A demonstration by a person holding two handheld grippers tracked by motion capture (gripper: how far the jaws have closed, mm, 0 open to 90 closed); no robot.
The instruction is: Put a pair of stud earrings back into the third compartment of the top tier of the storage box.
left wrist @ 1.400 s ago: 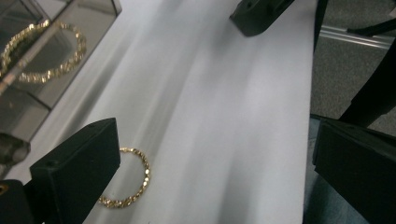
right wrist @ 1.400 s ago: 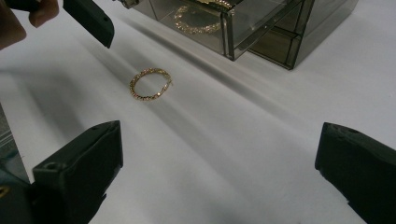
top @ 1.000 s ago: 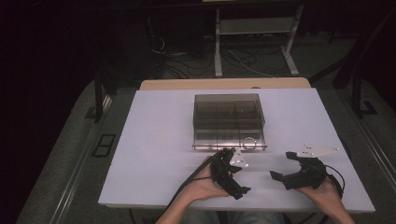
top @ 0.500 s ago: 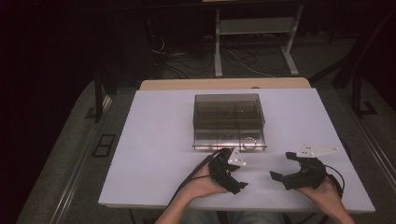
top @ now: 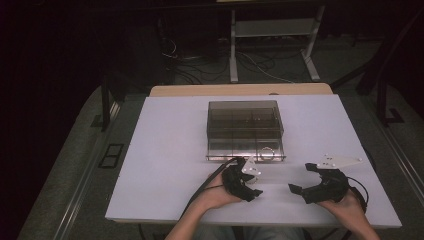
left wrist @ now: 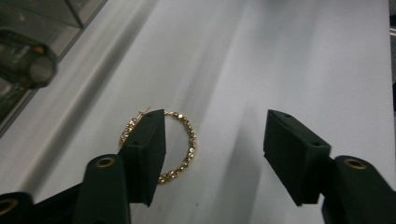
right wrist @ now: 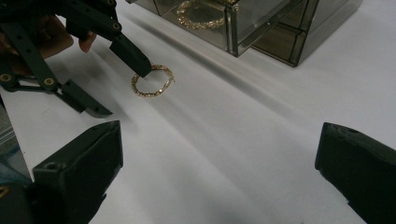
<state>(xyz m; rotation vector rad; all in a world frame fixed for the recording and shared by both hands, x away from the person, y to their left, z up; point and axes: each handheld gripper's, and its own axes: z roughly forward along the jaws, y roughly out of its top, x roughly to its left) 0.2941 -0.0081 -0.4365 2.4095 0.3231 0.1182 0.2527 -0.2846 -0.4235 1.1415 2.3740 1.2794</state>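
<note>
High view looks down; both close gripper views share, seemingly, the gold ring (left wrist: 180,144).

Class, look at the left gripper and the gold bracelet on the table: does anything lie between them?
Nothing visible does. The left gripper is at the gold bracelet; its jaws have just been closing, one over the ring, the other still apart on bare table.

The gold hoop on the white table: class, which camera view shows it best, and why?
The left gripper view: the gold hoop lies close up, beaded links distinct, though one jaw covers its left side. The right gripper view shows the whole ring smaller, beneath the left gripper. From the high view I cannot make it out.
</note>
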